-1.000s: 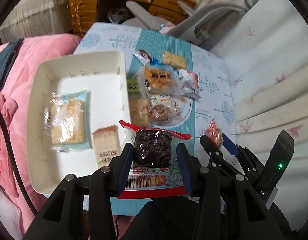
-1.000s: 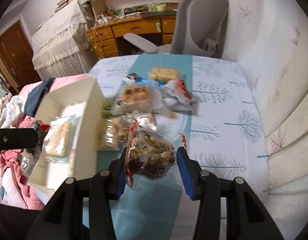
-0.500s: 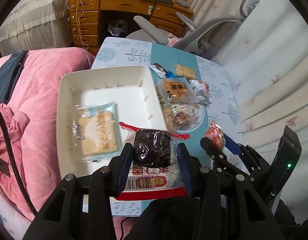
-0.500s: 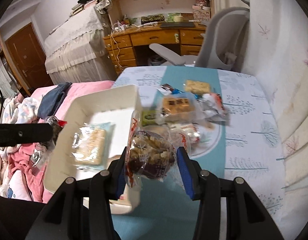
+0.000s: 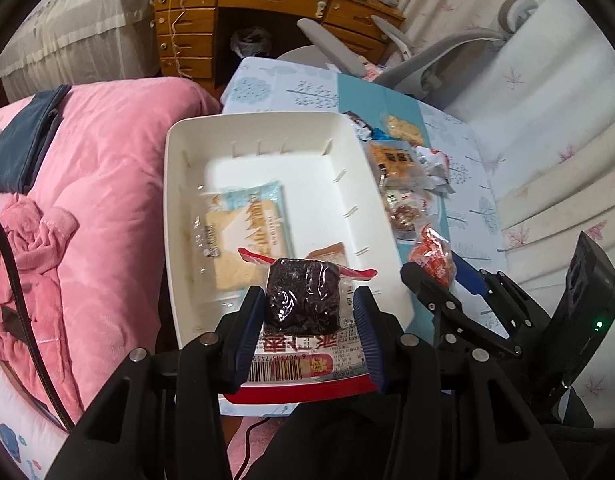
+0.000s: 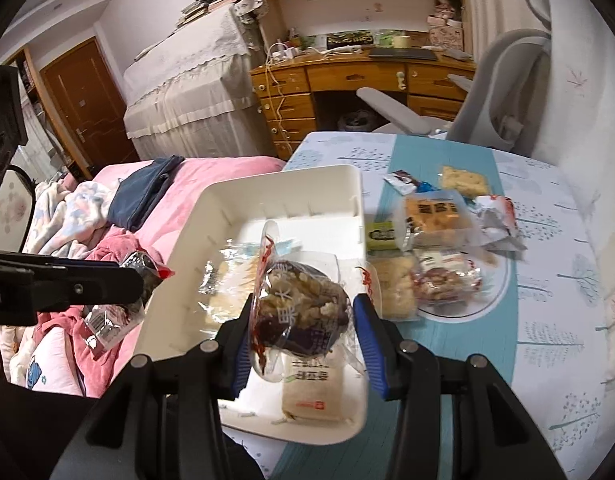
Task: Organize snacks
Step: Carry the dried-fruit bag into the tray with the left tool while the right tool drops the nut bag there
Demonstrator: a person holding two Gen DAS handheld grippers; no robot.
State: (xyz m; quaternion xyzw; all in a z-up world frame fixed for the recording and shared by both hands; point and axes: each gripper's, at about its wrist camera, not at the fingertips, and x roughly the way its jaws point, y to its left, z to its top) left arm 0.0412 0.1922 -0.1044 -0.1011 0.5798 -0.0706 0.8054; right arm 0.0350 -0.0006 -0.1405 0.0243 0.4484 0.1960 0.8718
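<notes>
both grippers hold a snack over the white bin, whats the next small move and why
Probably lower the left gripper and release its dark brown cake packet into the white plastic bin; it hangs over the bin's near end, beside the two packets already inside.

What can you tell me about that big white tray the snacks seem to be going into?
The white tray is a deep rectangular bin, apparently plastic, with rounded corners and small slots along its inner walls. It sits at the table's left edge, beside the pink bedding. Inside lie a pale cracker pack and a smaller wrapped bar; much of the floor is bare. Both grippers hold snack packs above its near end, without touching it.
</notes>
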